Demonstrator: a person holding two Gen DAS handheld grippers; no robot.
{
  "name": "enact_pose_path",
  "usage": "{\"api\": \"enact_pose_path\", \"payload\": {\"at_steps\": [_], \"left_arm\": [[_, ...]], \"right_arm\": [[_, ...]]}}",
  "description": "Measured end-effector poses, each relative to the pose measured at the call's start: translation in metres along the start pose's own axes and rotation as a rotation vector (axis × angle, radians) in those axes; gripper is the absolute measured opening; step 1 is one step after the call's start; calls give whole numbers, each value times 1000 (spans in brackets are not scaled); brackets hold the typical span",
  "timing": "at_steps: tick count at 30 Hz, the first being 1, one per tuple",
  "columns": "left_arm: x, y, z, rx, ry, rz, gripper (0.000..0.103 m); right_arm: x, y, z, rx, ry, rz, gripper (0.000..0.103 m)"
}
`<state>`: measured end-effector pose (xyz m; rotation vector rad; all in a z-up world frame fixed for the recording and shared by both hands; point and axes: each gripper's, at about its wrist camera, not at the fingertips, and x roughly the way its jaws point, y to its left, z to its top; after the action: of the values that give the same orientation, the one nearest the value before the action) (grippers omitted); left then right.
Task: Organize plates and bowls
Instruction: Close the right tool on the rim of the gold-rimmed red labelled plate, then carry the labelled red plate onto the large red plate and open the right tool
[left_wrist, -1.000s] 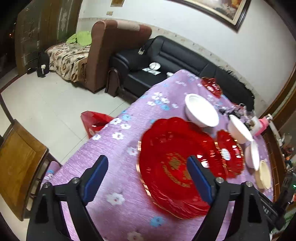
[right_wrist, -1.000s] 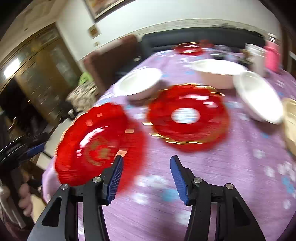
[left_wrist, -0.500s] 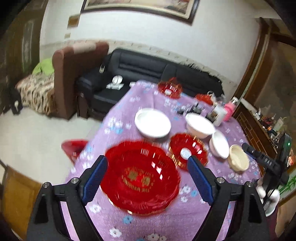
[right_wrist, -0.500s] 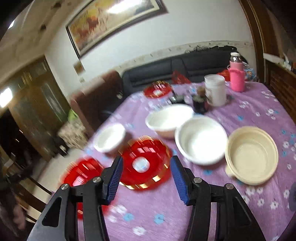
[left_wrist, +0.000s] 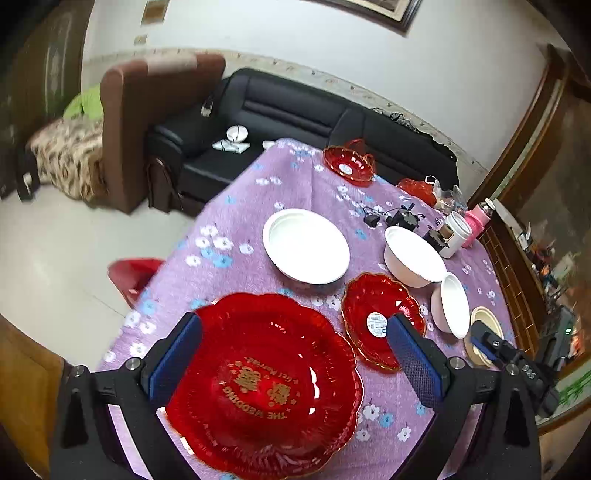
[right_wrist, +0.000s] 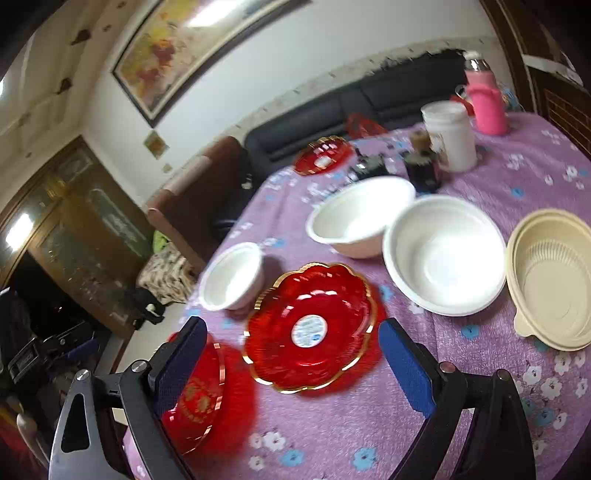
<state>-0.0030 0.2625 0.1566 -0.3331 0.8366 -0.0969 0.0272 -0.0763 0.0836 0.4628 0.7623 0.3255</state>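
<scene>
A large red plate with gold lettering lies at the near edge of the purple tablecloth, under my open, empty left gripper. To its right is a smaller red gold-rimmed plate, also in the right wrist view between the fingers of my open, empty right gripper. White bowls and a beige bowl sit around it. The large red plate shows at lower left there. The right gripper shows in the left wrist view.
A third red plate sits at the table's far end. A white jar, pink flask, dark jar and cables stand at the far right. A black sofa, brown armchair and red stool are beyond.
Both views have swung. The left gripper has moved back over the large red plate. The right gripper has dropped closer to the smaller red plate. Both jaws stay open.
</scene>
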Motion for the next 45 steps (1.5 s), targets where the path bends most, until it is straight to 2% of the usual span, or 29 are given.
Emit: {"api": "enact_pose_path", "payload": {"at_steps": [5,8,10,12,14,16,17,18,20,23,27,32,38,44,45], "left_arm": [[36,-2,-5,-14,67,2,100],[49,-11,-9,3,92,-4,100],[56,-20,-11,20,101,-7,100],[65,-29,-12,26,112,-9,100],[73,-39,-14,27,126,-26,100],[80,-51,-16,35,138,-42,100],[83,-57,-18,41,144,-44,100],[84,-62,-19,47,149,-44,100],[84,-73,-22,61,158,-54,100],[79,-86,-28,95,161,-51,100],[80,-96,-35,114,178,-56,100],[99,-119,-56,149,252,-98,100],[129,-157,-83,219,341,-124,99],[160,-171,-99,231,403,-111,80],[165,-173,-102,242,413,-106,72]], "right_arm": [[36,-19,-8,54,58,-74,97],[57,-30,-18,97,105,-90,90],[69,-37,-23,112,137,-104,80],[81,-41,-26,124,159,-102,62],[90,-43,-27,136,166,-96,52],[93,-38,-27,103,145,-112,36],[95,-37,-28,91,150,-126,19],[96,-38,-30,87,154,-133,14],[92,-40,-32,100,175,-133,13],[76,-36,-35,51,188,-203,12],[43,-46,-48,30,243,-226,12],[-1,-74,-63,55,274,-249,12],[-22,-96,-71,73,272,-276,14],[-30,-108,-73,79,266,-283,14],[-31,-109,-74,77,264,-283,14]]}}
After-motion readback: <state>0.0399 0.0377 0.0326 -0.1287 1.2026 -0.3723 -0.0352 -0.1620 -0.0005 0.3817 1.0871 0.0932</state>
